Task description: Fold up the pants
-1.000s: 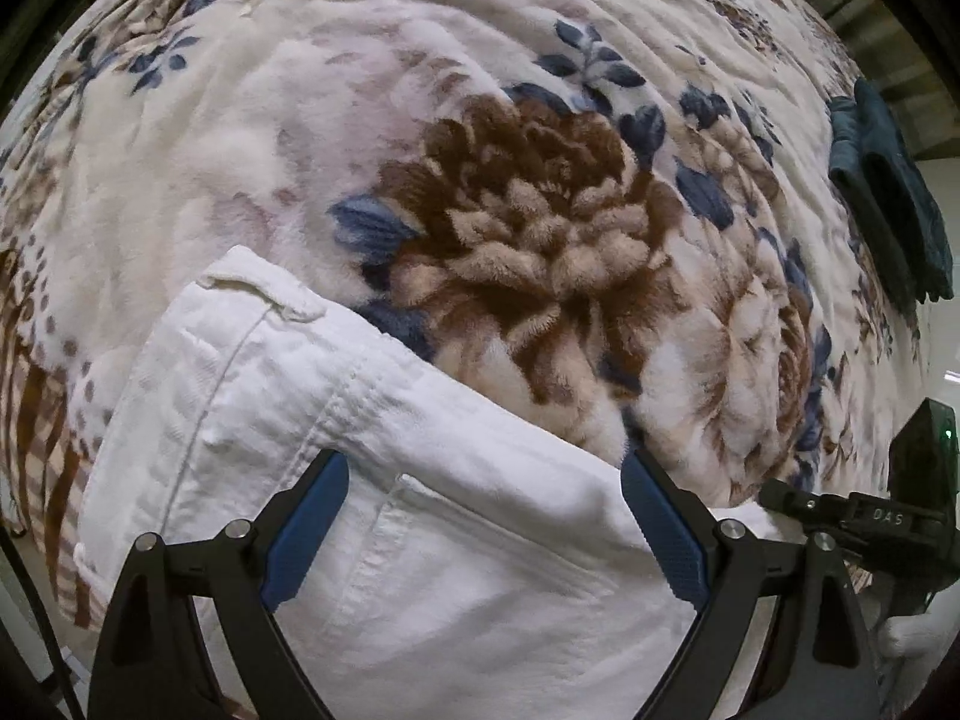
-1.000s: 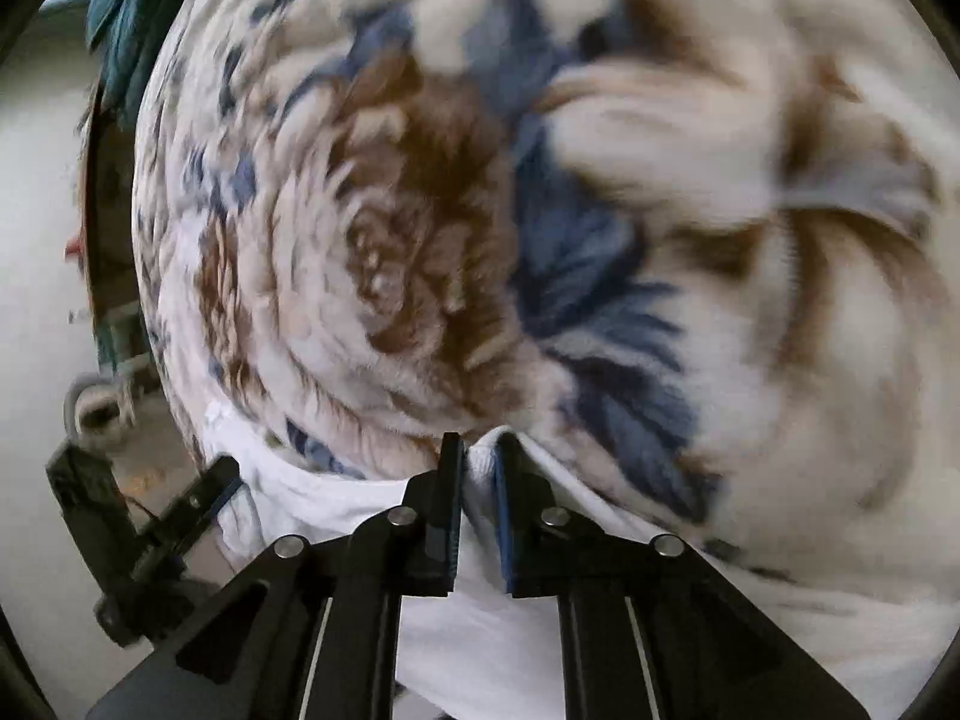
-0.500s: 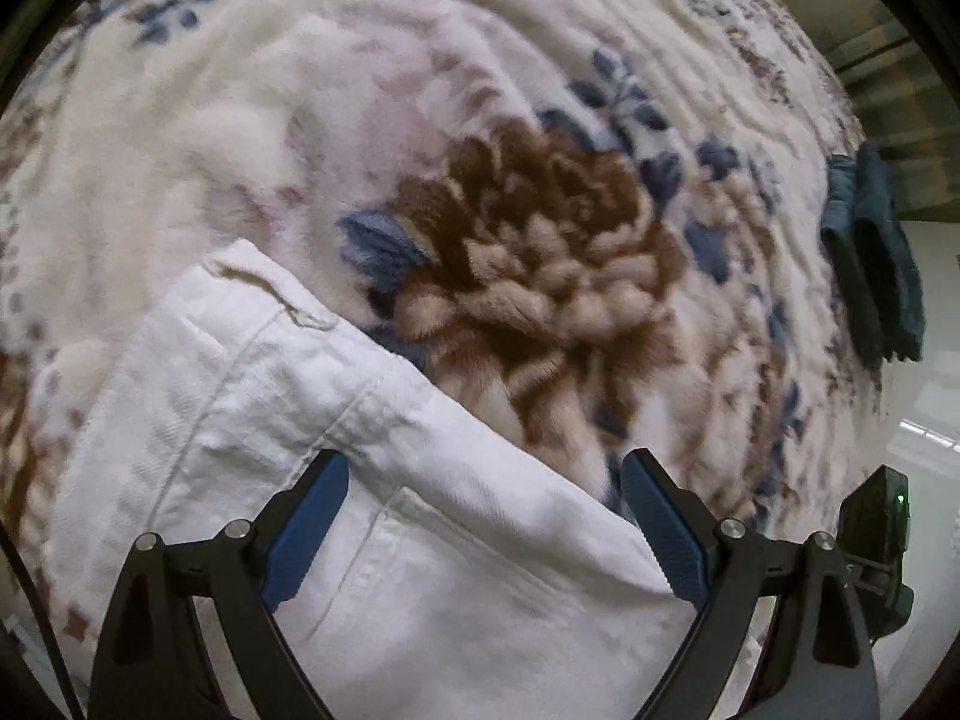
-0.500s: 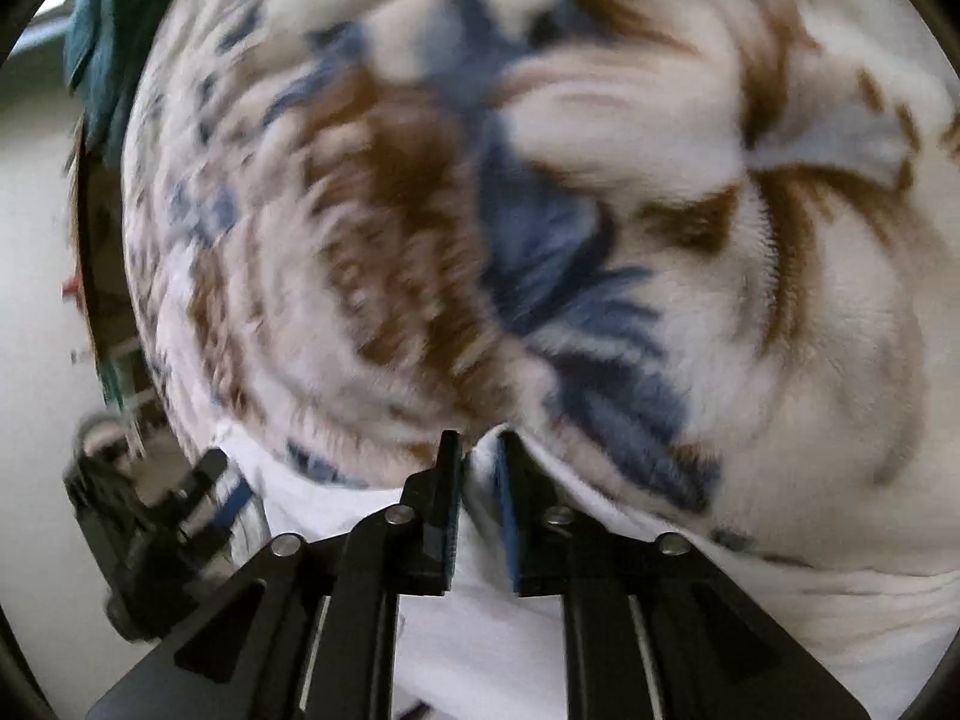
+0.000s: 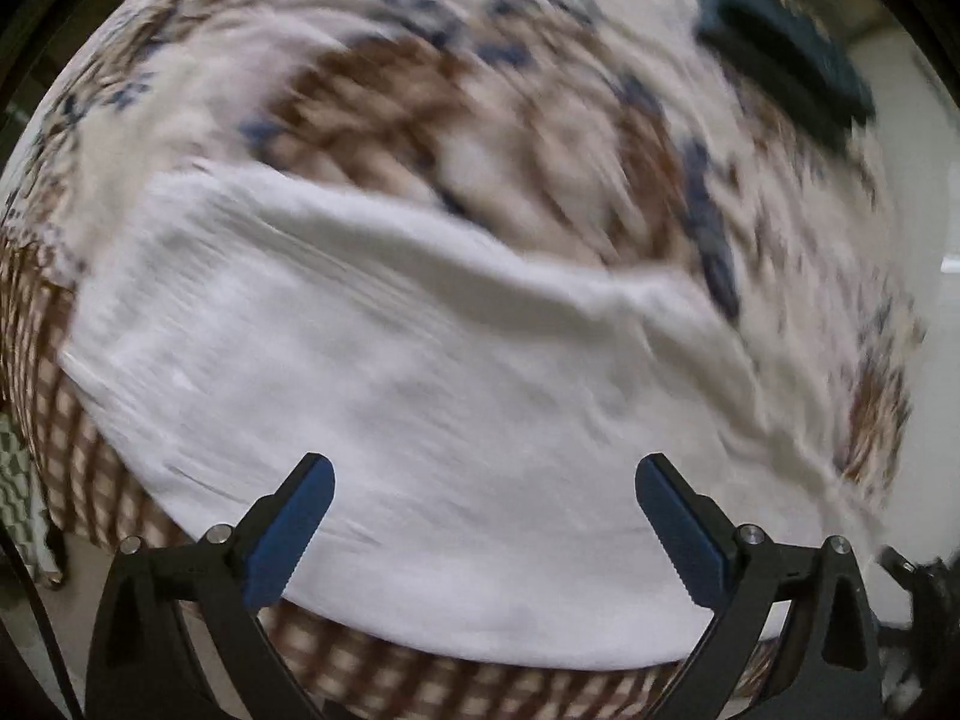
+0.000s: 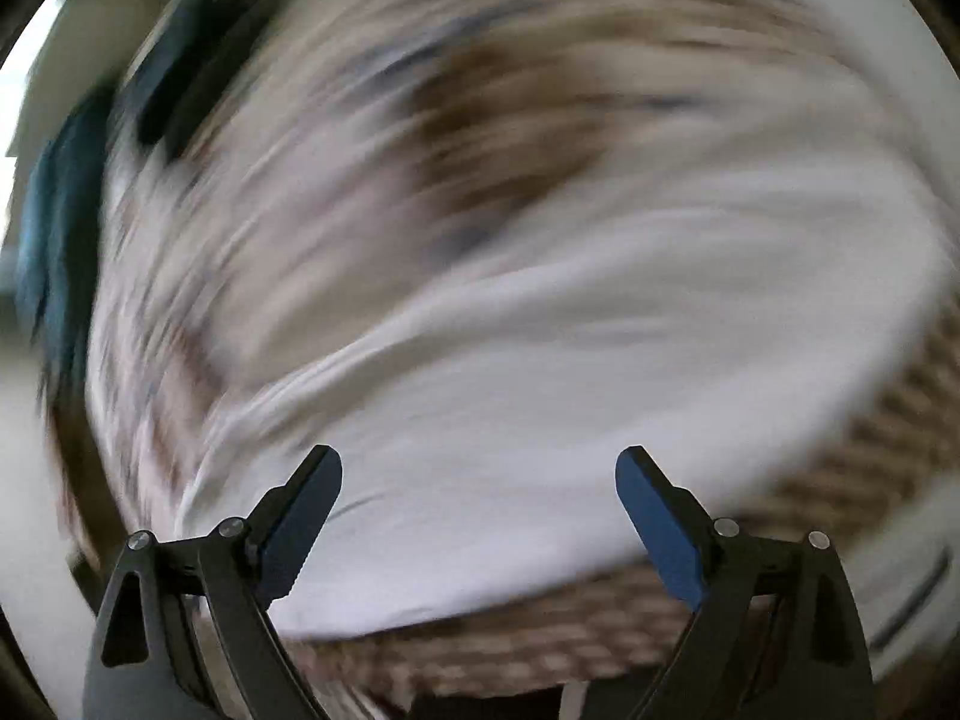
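Where the left wrist view looks down, both frames being blurred: left tool (image 5: 485, 516), jaws spread wide and just opened further, nothing between the blue pads (image 5: 288, 531), clear of the cloth. Pants (image 5: 390, 408), white, lie flat on the floral blanket (image 5: 420, 90) and fill the lower middle of the view; their near edge reaches the blanket's checked border (image 5: 78, 438). Dark teal cloth (image 5: 786, 54) sits at the blanket's far right edge, well apart from the pants.

Right wrist view: right tool (image 6: 479, 516), jaws just opened from a near-clenched stand and now released, nothing between the pads (image 6: 300, 531). Pants (image 6: 540, 408) lie under the tool on the blanket (image 6: 480, 108), one fold ridge running across them. Checked border (image 6: 840, 480) shows just beside the pants' near edge. Teal cloth (image 6: 54, 222) lies at the blanket's far left edge.
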`<action>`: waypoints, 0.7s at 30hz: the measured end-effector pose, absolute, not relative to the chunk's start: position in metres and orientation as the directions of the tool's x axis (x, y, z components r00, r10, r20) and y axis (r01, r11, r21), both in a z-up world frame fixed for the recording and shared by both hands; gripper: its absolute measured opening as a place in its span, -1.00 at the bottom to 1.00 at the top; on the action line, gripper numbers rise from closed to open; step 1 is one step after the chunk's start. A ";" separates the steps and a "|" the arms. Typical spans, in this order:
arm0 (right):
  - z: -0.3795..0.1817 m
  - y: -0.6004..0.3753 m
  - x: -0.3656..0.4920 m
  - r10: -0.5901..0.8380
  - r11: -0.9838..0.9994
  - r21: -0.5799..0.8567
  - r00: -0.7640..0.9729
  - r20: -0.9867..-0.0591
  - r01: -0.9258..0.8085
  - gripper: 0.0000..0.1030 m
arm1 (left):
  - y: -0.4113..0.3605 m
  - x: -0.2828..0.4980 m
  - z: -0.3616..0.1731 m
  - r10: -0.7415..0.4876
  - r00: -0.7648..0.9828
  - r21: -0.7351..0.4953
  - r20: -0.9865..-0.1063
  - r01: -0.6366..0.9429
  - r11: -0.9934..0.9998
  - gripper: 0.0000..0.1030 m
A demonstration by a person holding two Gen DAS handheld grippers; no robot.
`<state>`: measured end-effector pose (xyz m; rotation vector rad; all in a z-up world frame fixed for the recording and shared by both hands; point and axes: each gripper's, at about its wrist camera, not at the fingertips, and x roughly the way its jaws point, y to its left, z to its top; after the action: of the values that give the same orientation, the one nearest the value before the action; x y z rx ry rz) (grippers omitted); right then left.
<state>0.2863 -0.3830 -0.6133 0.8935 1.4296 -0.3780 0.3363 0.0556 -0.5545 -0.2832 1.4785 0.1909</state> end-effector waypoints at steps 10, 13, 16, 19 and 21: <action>-0.651 -0.581 0.167 0.105 0.308 0.263 0.242 -0.965 0.914 0.52 | -0.085 0.338 -0.603 -0.004 -0.020 -0.001 -1.000 -0.144 0.990 1.00; -0.671 -0.593 0.171 0.156 0.306 0.302 0.265 -0.952 0.903 0.04 | -0.117 0.339 -0.603 0.008 -0.022 0.010 -1.000 -0.082 0.997 1.00; -0.681 -0.584 0.183 0.121 0.398 0.267 0.238 -0.964 0.878 -0.66 | -0.140 0.339 -0.600 0.025 -0.011 0.025 -1.000 -0.032 0.999 1.00; -0.668 -0.578 0.188 0.069 0.455 0.246 0.241 -0.968 0.856 -0.72 | -0.156 0.337 -0.595 0.032 0.000 0.032 -0.999 0.001 0.999 1.00; -0.652 -0.575 0.182 0.053 0.448 0.257 0.262 -0.964 0.856 -0.73 | -0.164 0.337 -0.592 0.032 0.003 0.032 -0.999 0.014 0.999 1.00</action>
<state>0.1824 -0.5755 -0.6524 0.9720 1.1911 -0.6788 0.3368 -0.1641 -0.5922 0.0363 1.5682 0.0147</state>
